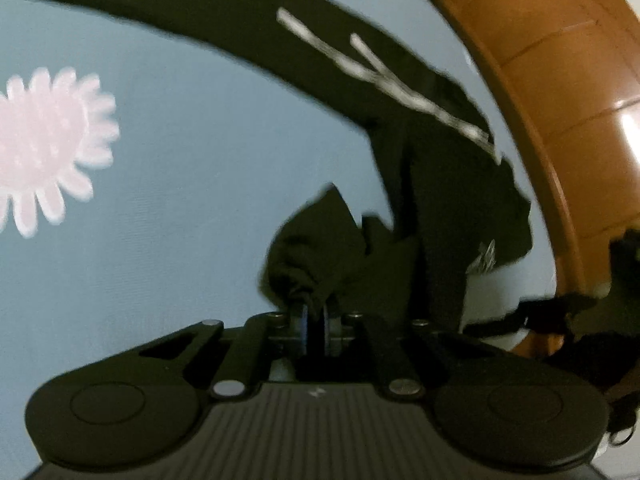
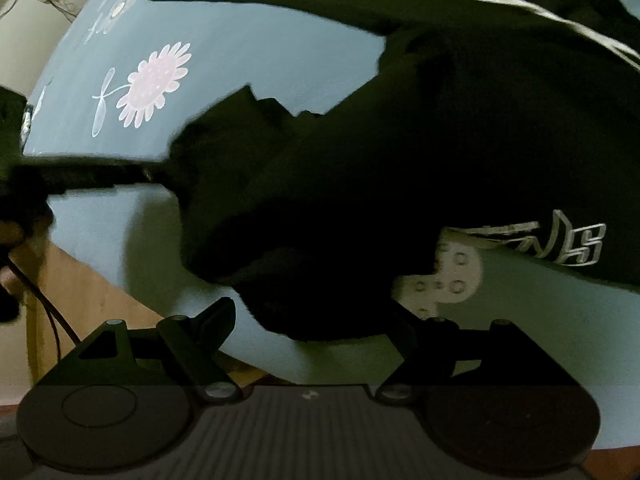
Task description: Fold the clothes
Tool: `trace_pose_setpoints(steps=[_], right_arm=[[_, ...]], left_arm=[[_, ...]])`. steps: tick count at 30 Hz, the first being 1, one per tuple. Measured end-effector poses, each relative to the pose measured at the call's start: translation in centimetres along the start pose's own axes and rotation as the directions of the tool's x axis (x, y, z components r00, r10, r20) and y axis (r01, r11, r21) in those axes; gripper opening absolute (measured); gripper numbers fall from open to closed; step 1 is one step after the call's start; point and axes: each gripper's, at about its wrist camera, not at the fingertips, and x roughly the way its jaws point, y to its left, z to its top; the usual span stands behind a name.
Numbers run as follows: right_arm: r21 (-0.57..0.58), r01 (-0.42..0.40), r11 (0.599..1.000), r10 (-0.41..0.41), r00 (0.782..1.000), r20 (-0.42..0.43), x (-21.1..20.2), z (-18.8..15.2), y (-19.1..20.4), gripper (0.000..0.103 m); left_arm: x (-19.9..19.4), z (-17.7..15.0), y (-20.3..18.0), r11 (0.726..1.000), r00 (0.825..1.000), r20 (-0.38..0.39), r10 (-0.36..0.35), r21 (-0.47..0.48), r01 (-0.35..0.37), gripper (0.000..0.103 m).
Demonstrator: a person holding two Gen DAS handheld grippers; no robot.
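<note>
Black fabric of the garment (image 1: 452, 184), spread on the blue sheet (image 1: 180, 152), bunches in the clamped left gripper (image 1: 315, 312) for folding, while the right gripper (image 2: 316, 320) gapes wide, its pads pressing nothing.

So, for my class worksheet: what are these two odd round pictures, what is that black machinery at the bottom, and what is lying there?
Each picture comes from a camera on a hand-held two-finger gripper, looking along its fingers. One view shows the left gripper shut on a bunch of the black garment. The other shows the right gripper open, cloth between its fingers, not pinched. The garment, with white stripes and a white logo, lies on a blue sheet printed with pink flowers.
</note>
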Motion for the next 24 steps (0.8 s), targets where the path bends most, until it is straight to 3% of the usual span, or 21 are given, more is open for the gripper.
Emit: trace_pose_setpoints(steps=[5,12,16,24], right_arm=[[0.041,0.027,0.999,-0.029,0.999,0.029,-1.2,-0.4,-2.0,0.084],[0.087,0.037,0.995,-0.045,0.995,0.087,-2.4,-0.5,-3.1,0.084],[0.074,0.046,0.996,-0.053,0.994,0.100,-2.6,-0.5,-3.0,0.084],[0.013,0.051,0.999,-0.052,0.992,0.118,-2.0,0.7,-1.9,0.084]], left_arm=[[-3.6,3.2,0.8,0.997,0.992,0.100,0.076,-0.029,-0.074,0.004],[-6.4,6.9,1.6,0.981,0.965,0.178,0.191,-0.012,-0.192,0.004],[-5.5,8.8,1.8,0.981,0.963,0.191,0.191,-0.019,-0.191,0.004],[-1.0,12.8,-1.2,0.984,0.973,0.191,0.129,0.097,-0.149,0.006]])
